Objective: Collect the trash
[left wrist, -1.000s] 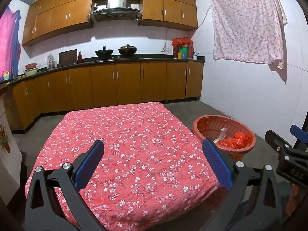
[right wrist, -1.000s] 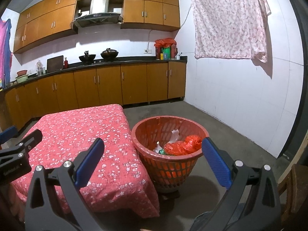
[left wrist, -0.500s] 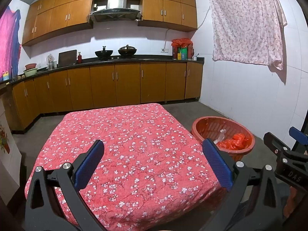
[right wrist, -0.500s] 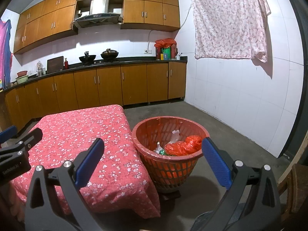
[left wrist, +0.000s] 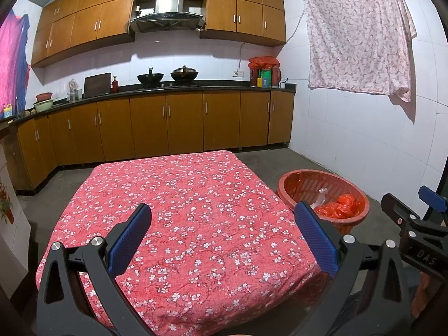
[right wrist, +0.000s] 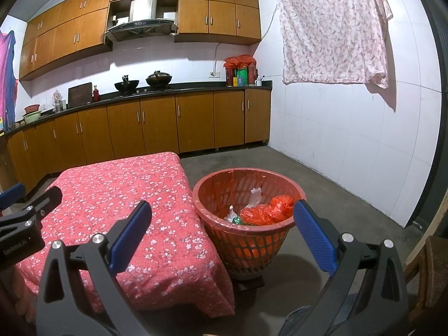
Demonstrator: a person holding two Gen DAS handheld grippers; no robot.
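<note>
A red plastic basket (right wrist: 212,193) stands on the floor right of the table; it also shows in the left wrist view (left wrist: 291,182). In it lie an orange-red plastic bag (right wrist: 266,211), clear plastic wrap (right wrist: 253,196) and a green scrap (right wrist: 238,219). My left gripper (left wrist: 222,238) is open and empty above the near part of the red flowered tablecloth (left wrist: 182,196). My right gripper (right wrist: 222,238) is open and empty, in front of the basket and above it. I see no loose trash on the cloth.
The table under the cloth (right wrist: 112,190) fills the left foreground. Brown kitchen cabinets (left wrist: 168,123) and a dark counter with woks (left wrist: 182,74) run along the back. A flowered sheet (left wrist: 355,33) hangs on the white right wall. Grey floor (right wrist: 322,196) lies around the basket.
Both grippers have drifted back and up a little, so table and basket look slightly smaller and lower. Both stay open and empty.
</note>
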